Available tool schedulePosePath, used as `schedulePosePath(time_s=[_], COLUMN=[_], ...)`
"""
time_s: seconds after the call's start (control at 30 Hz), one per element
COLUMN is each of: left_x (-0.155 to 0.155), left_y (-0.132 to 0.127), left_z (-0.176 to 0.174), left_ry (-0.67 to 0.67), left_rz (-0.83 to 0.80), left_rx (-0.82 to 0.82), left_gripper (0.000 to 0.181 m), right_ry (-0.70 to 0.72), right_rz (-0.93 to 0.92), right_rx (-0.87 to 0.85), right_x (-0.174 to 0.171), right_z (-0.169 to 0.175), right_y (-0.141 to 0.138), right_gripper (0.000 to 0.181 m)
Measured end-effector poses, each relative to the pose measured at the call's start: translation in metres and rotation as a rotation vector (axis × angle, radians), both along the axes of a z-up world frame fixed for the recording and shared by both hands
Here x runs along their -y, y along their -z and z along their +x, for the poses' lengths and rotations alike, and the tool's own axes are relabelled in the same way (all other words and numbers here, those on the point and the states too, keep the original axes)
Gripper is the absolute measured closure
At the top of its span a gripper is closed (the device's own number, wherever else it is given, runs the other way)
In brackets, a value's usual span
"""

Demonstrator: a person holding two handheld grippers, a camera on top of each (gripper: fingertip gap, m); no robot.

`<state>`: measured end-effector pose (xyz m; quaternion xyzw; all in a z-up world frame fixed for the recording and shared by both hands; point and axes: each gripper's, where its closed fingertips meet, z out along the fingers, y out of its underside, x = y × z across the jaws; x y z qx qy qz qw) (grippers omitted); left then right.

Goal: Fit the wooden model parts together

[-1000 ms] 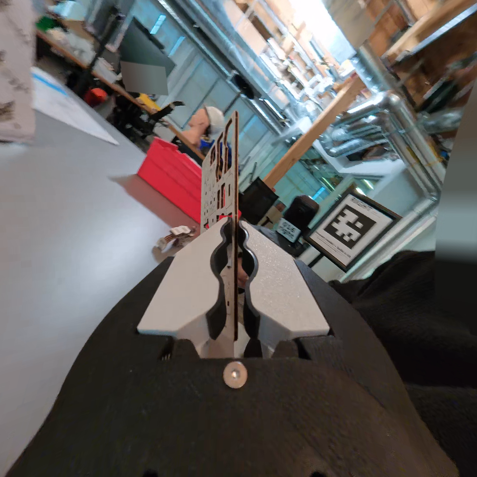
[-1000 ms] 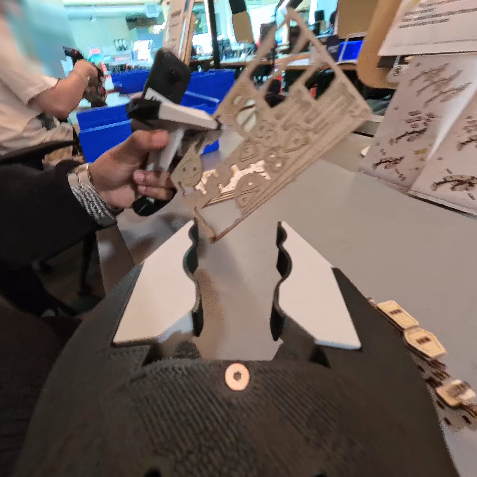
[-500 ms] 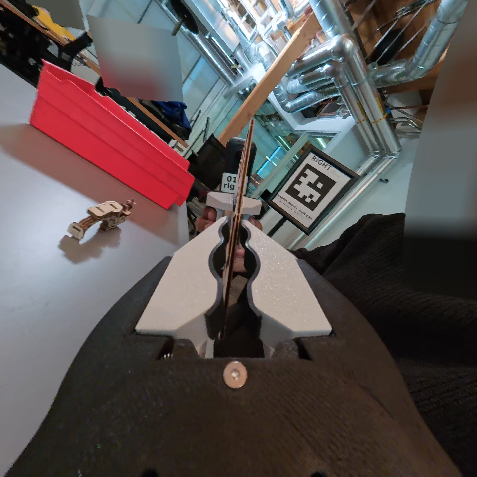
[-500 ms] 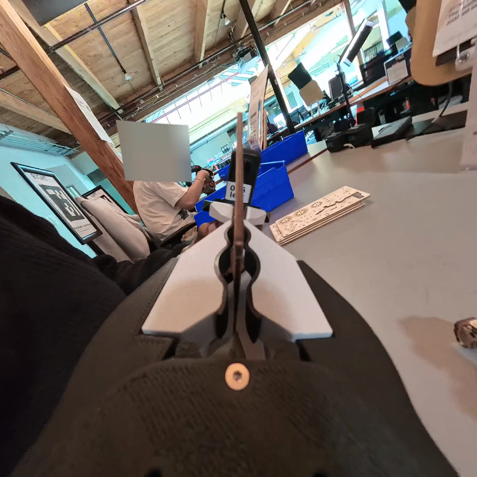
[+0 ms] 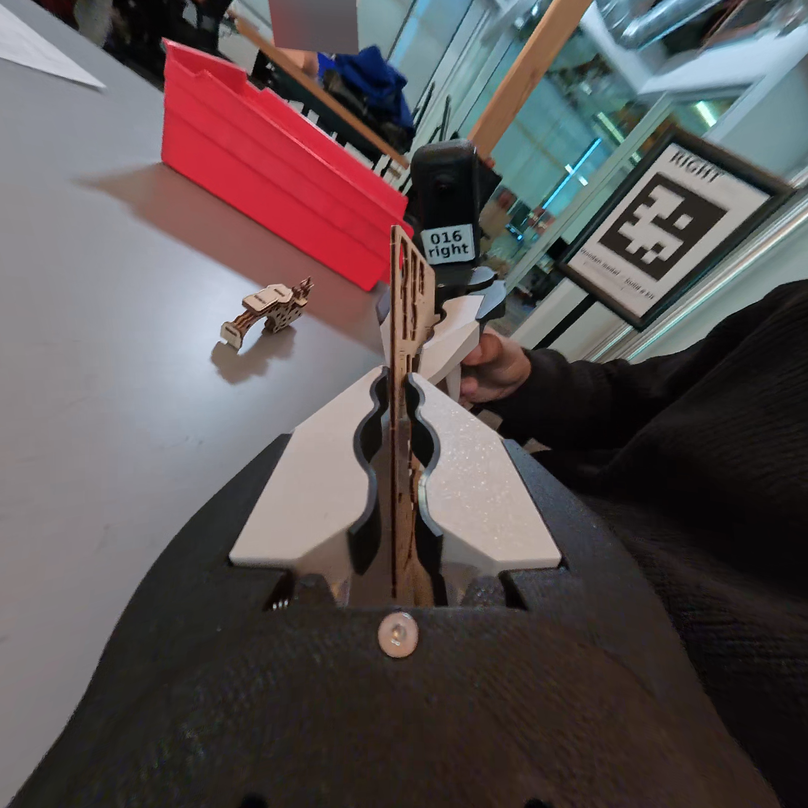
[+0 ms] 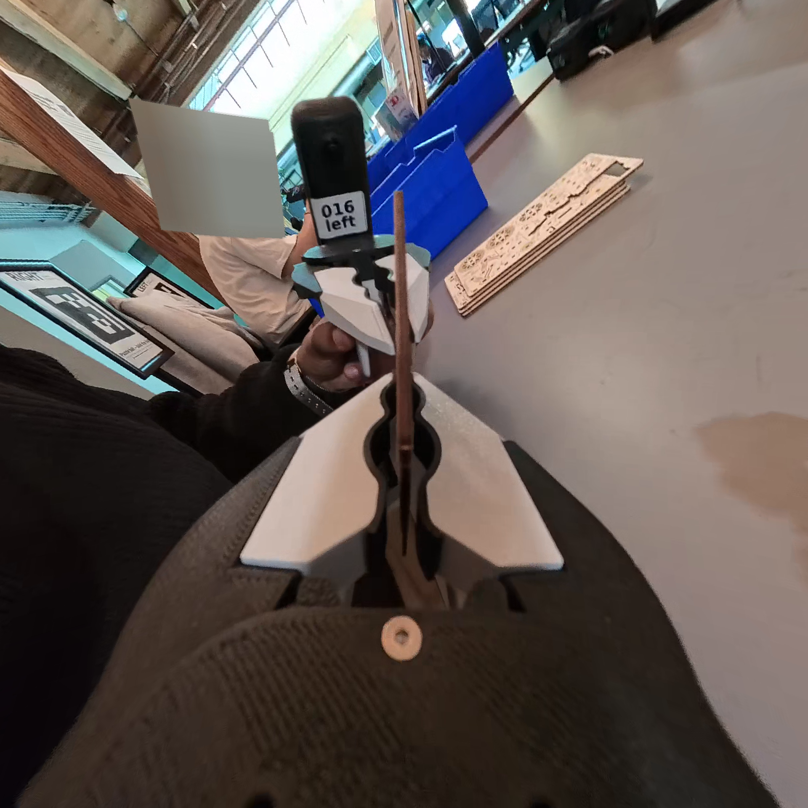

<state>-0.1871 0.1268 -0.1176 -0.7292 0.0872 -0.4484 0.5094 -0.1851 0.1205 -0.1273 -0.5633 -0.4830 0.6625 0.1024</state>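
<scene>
A thin laser-cut wooden parts sheet (image 5: pixel 409 288) is held edge-on between both grippers, above the grey table (image 5: pixel 109 393). My left gripper (image 5: pixel 397 376) is shut on one end of it. My right gripper (image 6: pixel 400 384) is shut on the other end, where the sheet (image 6: pixel 398 280) shows as a thin dark edge. Each gripper faces the other: the right one shows in the left wrist view (image 5: pixel 441 332), the left one in the right wrist view (image 6: pixel 371 301). A small, partly built wooden model piece (image 5: pixel 269 312) lies on the table to the left.
A red bin (image 5: pixel 262 175) stands behind the model piece. A stack of wooden sheets (image 6: pixel 542 231) lies on the table, with blue bins (image 6: pixel 437 183) beyond it. A framed marker sign (image 5: pixel 656 231) stands off the table's edge. A person in a beige shirt (image 6: pixel 249 280) sits behind. My two grippers' fingertips are within a few centimetres of each other.
One second ago my right gripper was open below the sheet, which only the left held. It has since shut on the sheet. Both grippers have turned to face each other.
</scene>
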Motion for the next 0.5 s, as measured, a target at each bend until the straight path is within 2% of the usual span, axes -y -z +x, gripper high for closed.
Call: schedulePosePath(time_s=[0.27,0.5], left_x=[-0.002,-0.004], left_y=[0.012,0.01], left_z=[-0.004,-0.008], left_ry=[-0.013,-0.031], left_rz=[-0.039,-0.035], left_rx=[-0.075,-0.042], left_gripper=[0.176,0.176], right_ry=[0.018,0.017], right_rz=[-0.011,-0.028], right_rx=[0.052,0.061], right_x=[-0.002,-0.002], right_z=[-0.003,-0.003], right_y=[0.012,0.014], right_gripper=[0.179,0.18])
